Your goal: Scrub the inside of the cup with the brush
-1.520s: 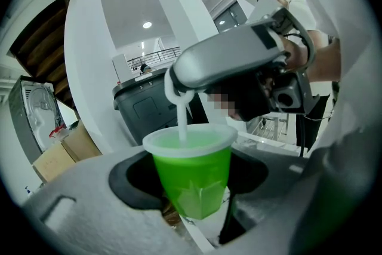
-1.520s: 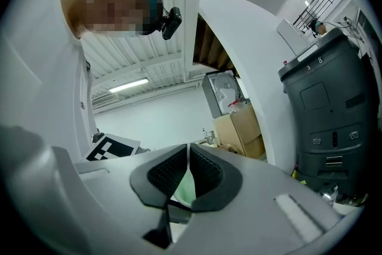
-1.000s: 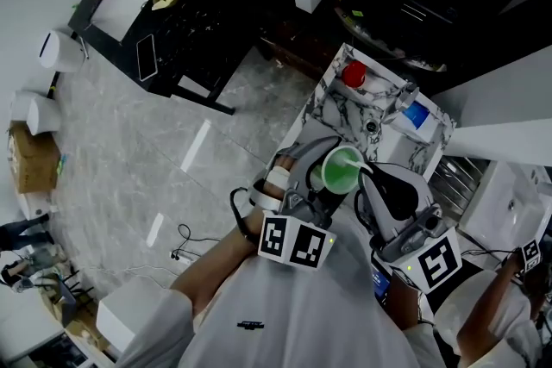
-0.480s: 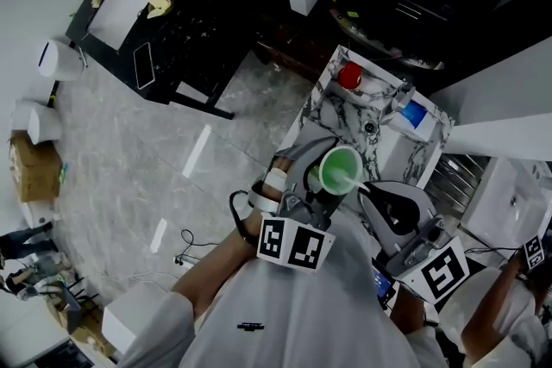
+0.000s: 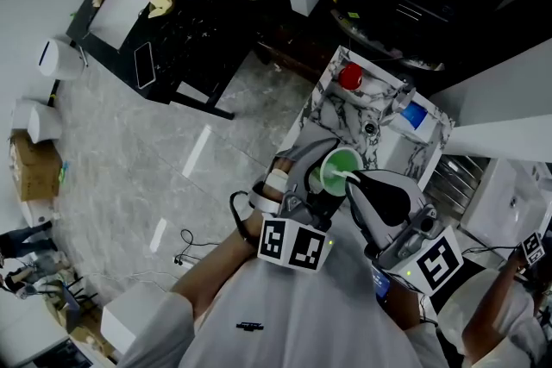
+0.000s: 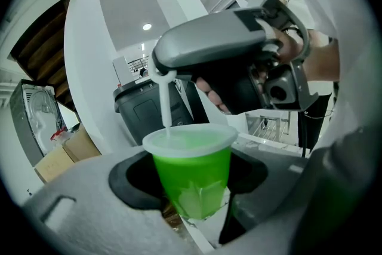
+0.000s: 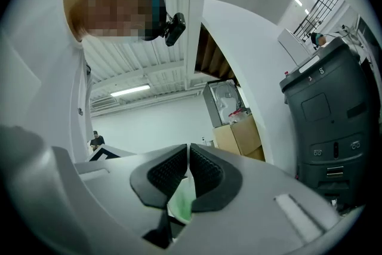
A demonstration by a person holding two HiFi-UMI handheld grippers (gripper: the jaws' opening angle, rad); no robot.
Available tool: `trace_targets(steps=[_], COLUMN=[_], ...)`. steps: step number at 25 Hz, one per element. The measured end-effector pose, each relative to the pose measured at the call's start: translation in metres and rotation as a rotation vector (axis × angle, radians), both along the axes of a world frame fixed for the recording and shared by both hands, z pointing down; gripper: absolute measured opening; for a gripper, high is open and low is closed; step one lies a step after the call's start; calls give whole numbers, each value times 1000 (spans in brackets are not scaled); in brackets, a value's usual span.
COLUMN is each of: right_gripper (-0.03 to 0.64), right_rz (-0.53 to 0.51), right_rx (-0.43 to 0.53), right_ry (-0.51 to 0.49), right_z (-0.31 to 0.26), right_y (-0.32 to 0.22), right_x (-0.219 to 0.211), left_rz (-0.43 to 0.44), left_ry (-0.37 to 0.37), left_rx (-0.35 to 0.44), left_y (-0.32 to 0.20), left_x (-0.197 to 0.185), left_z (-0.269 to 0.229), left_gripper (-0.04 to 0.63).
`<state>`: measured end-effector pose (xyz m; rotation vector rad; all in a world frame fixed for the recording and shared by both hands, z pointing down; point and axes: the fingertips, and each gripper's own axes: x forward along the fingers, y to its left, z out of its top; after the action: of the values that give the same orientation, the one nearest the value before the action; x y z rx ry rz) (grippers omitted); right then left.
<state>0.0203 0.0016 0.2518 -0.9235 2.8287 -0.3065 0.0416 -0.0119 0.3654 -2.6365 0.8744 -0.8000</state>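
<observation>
left hand-held gripper (image 6: 191, 177) clamps the green cup (image 6: 188, 152), centre frame; right hand-held gripper (image 7: 187, 171) pinches the brush (image 6: 165, 104) dipped into it.

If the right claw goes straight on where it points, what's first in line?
Probably the green cup held in the left claw: the right claw points down at its mouth, with the brush dipping inside. Depth unclear.

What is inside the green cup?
A white brush handle enters the green cup from above. Its bristle end cannot be seen, covered by the cup's wall and rim.
</observation>
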Motion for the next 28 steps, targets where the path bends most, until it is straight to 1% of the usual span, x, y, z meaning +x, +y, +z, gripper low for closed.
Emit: trace_targets(steps=[4,8,12,15,18,22,28], right_gripper=[21,21,21,21,21,21,21], right_rz=[35,81,119,126,115,77,10], right_rx=[44,70,66,50,26,1,-39], right_ry=[6,46,68,77,103,118,83], right_z=[-8,-8,-8,-7,-2,3,1], right_y=[-7,-11,-11,-7,2,13,25], right_x=[6,16,30,40,44,39,24], left_rz=[3,4,5,-1,-2,-1,1], left_ry=[-1,0,0,1,0,-2,-5], left_rx=[-2,1,1,4,4,3,3], left_y=[1,2,1,-1,-3,-2,-2], left_x=[0,1,-1,-2,-3,-3,-2], left_z=[0,-1,0,-2,-2,0,0], left_gripper=[285,285,285,285,285,285,285])
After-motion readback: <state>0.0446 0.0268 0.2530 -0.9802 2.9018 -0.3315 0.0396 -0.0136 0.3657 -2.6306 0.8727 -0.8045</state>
